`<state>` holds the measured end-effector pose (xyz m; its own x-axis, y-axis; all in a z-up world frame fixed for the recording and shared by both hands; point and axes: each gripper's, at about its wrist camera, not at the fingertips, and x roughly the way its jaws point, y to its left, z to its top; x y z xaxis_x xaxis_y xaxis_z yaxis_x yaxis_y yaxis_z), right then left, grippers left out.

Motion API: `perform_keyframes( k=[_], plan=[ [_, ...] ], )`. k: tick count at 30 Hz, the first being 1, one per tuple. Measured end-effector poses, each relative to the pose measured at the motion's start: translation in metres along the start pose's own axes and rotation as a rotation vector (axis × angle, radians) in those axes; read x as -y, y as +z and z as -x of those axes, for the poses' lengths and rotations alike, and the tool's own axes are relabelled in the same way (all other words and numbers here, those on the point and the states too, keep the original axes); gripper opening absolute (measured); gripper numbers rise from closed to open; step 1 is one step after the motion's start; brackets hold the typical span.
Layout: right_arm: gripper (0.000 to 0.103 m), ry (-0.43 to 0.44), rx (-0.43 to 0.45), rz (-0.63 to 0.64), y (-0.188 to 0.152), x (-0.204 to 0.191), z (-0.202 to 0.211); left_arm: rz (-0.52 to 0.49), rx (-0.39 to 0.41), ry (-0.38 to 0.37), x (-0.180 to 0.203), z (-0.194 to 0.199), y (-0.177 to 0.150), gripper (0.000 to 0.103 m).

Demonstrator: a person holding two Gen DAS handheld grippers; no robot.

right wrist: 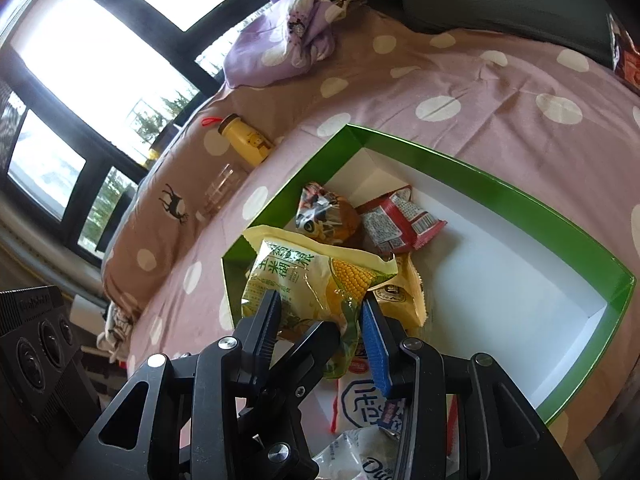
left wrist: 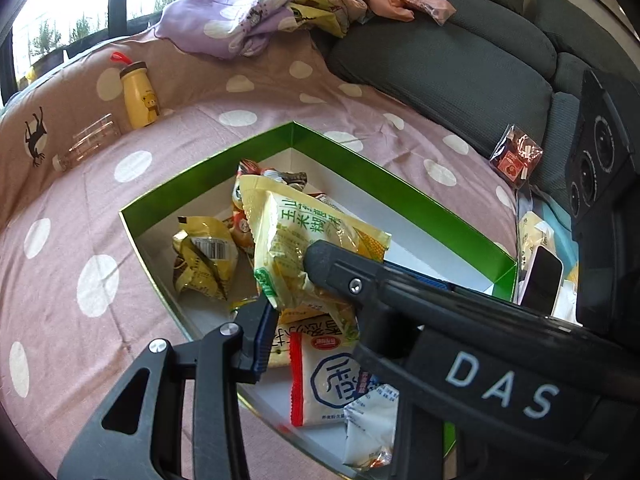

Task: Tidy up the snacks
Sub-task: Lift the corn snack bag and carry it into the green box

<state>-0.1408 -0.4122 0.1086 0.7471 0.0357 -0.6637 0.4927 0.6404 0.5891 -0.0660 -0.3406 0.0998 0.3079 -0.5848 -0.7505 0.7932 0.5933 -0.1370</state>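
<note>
A yellow corn snack bag (left wrist: 308, 236) (right wrist: 316, 280) hangs over the open green box (left wrist: 360, 162) (right wrist: 484, 174), and both grippers hold it. My right gripper (right wrist: 320, 314) is shut on the bag's lower edge. In the left wrist view one of its black fingers (left wrist: 324, 264) crosses over the bag. My left gripper (left wrist: 304, 306) grips the same bag. Only its left blue-padded finger shows; the other is hidden behind the right gripper. In the box lie a gold packet (left wrist: 204, 256), a red packet (right wrist: 400, 220), a cartoon-printed packet (right wrist: 324, 212) and a white-and-red packet (left wrist: 332, 376).
The box sits on a pink polka-dot sheet. A yellow bottle (left wrist: 138, 96) and a clear glass (left wrist: 88, 144) lie at the far left. Grey sofa cushions (left wrist: 440, 68) with a red packet (left wrist: 516, 156) stand on the right. A phone (left wrist: 540, 280) leans beside the box.
</note>
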Motion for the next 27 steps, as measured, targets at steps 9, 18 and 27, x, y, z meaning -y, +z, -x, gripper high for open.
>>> perform_keyframes(
  k=[9,18,27],
  plan=[
    [0.044,-0.023,-0.007,-0.033,0.001,0.009,-0.003,-0.003,-0.025,-0.023,0.000,-0.010,0.002,0.037],
    [0.044,-0.049,-0.013,-0.059,0.002,0.016,-0.005,0.009,-0.050,-0.053,0.000,-0.019,0.001,0.037],
    [0.044,-0.052,-0.017,-0.076,0.003,0.019,-0.006,0.021,-0.070,-0.060,0.000,-0.023,0.001,0.039]
  ],
)
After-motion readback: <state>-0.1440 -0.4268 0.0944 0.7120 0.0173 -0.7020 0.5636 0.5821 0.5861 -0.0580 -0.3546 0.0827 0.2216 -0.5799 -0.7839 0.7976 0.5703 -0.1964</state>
